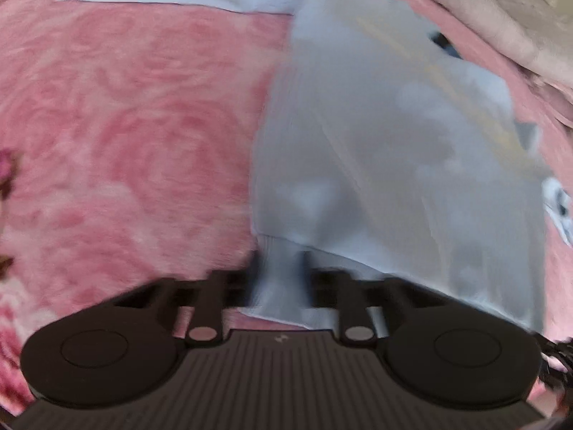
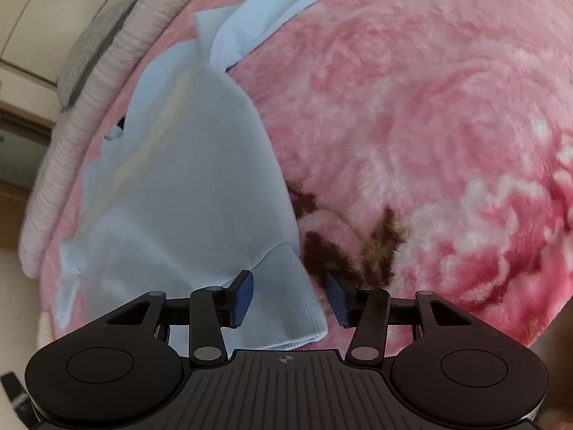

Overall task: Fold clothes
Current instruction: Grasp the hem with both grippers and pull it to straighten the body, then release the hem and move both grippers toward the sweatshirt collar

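A light blue sweatshirt [image 1: 386, 136] lies spread on a pink floral blanket [image 1: 125, 125]. In the blurred left wrist view my left gripper [image 1: 281, 268] is shut on a bunched corner of its ribbed hem [image 1: 275, 294], and the cloth hides the fingertips. The right wrist view shows the same sweatshirt [image 2: 179, 179] with a sleeve [image 2: 232, 36] folded at the top. My right gripper [image 2: 290, 299] stands open around the other ribbed hem corner [image 2: 286, 308]. The left blue pad [image 2: 243, 295] rests at the cloth, while the right pad [image 2: 338, 301] is off it, over the blanket.
The pink blanket [image 2: 429, 125] stretches wide to the right of the sweatshirt. A beige ribbed cover [image 2: 118, 53] runs along the bed's left edge, with a grey cushion [image 2: 89, 53] and tiled floor [image 2: 35, 18] beyond. The same beige cover [image 1: 501, 10] fills the left view's top right.
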A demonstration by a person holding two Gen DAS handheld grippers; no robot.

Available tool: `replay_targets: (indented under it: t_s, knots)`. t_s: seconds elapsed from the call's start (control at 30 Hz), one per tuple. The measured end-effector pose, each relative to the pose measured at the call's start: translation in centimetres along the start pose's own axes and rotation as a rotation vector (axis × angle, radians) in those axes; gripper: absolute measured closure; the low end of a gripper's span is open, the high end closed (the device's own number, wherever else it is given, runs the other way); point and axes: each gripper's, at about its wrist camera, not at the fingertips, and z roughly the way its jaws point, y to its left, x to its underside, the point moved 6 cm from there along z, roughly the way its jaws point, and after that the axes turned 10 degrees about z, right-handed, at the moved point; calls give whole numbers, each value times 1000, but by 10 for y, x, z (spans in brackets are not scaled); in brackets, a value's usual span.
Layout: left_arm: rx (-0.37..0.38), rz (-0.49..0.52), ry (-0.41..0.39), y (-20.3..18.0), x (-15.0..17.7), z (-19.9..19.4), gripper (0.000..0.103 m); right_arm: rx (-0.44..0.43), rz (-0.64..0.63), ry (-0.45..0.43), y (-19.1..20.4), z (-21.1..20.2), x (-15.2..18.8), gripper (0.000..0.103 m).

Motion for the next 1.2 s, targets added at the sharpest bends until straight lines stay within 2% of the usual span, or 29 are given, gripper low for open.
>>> replay_targets:
  t_s: [0.03,0.13,0.27,0.33,0.43,0.53,0.63,0.7,0.73,0.83,0.9,1.2]
  knots:
    - [16,3,5,-1,0,-3,99,21,-24,6,4,-1,-1,97]
    - [85,-7,-13,2,6,-26,99,52,-102,-7,20,-15,-9,98]
    - [126,-46,3,2,44,-44,101,30,-182,-61,35,-48,-21,98]
    - [135,-64,20,-1,64,-48,101,75,-215,-62,32,-49,-18,98]
    - [64,-29,64,-12,89,-35,100,173,-237,-39,15,-36,-7,98]
    - [-23,-14,80,-16,89,-32,93,228,-234,-6,-2,-28,7,95]
    - [-129,-4,125,-15,82,-42,83,336,-293,67,-8,-28,13,71]
    - [-181,15,147,-23,79,-56,87,403,-336,84,-11,-37,12,67]
    - [-202,25,155,-28,76,-63,87,409,-354,80,-9,-44,11,67]
    - [-266,57,181,-44,70,-87,87,353,-406,82,9,-68,10,67]
    - [-272,77,176,-64,62,-106,87,295,-435,104,27,-82,11,66]
    - [-236,163,21,-164,18,-178,84,197,-590,103,98,-121,15,66]
